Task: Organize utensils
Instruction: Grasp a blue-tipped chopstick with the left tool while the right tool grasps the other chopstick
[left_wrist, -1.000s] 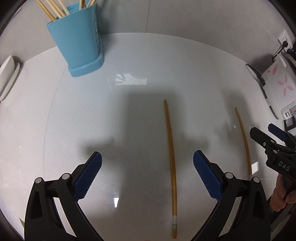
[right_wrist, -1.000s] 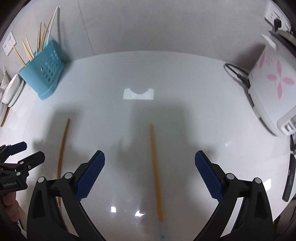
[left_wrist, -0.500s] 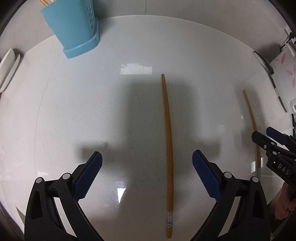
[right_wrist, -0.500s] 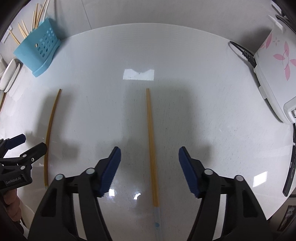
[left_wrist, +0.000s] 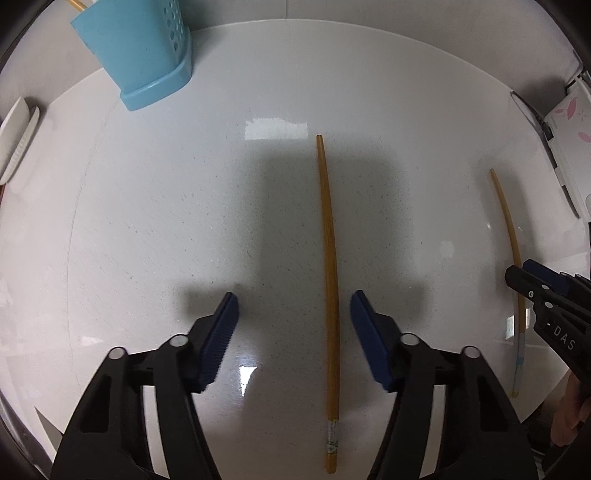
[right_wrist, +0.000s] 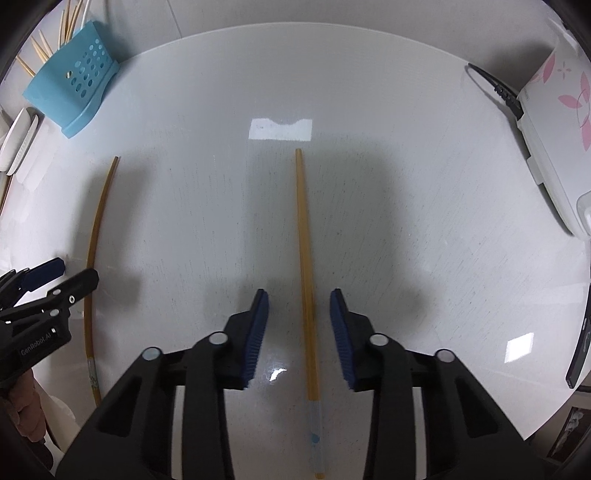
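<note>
Two long brown chopsticks lie apart on the white round table. The left chopstick (left_wrist: 328, 280) (right_wrist: 94, 251) runs between the blue pads of my left gripper (left_wrist: 294, 299) (right_wrist: 70, 273), whose jaws are closing with a gap on both sides. The right chopstick (right_wrist: 305, 258) (left_wrist: 511, 236) lies between the pads of my right gripper (right_wrist: 299, 293) (left_wrist: 535, 288), whose jaws are also closing, narrower, and not touching it. Both grippers point steeply down. A blue perforated utensil holder (left_wrist: 147, 55) (right_wrist: 74, 92) with several chopsticks in it stands at the far left.
A white rice cooker with pink flowers (right_wrist: 554, 110) and its black cable (right_wrist: 491, 85) sit at the right edge. White dishes (left_wrist: 18, 140) lie at the far left. A dark flat device (right_wrist: 580, 350) rests near the right rim. A hand (right_wrist: 26, 417) holds the left gripper.
Both grippers have sunk toward the table and tipped further down. Their jaws have narrowed from wide open, the right one more, each around its own chopstick. The chopsticks have not moved.
</note>
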